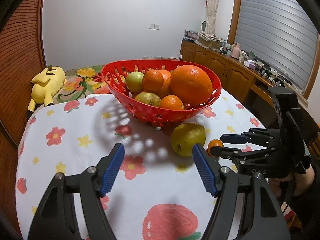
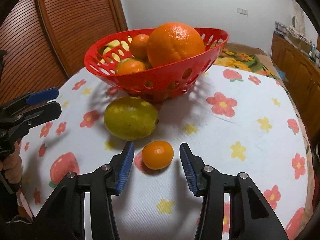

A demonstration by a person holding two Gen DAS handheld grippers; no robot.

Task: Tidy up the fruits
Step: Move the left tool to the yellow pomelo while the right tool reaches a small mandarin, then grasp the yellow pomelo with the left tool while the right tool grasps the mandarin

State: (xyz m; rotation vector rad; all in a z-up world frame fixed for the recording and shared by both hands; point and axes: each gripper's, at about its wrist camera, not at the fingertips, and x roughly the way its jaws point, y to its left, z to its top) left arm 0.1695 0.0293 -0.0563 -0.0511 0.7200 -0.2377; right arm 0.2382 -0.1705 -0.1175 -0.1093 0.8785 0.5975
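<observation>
The small orange (image 2: pixel 157 155) sits on the counter (image 2: pixel 200 140) between the right gripper (image 2: pixel 155 150)'s jaws, which stand open and clear of it. It looks light, round and prone to rolling, so a grip across its middle seems best. The left gripper (image 1: pixel 158 154) hangs open, holding nothing.
</observation>
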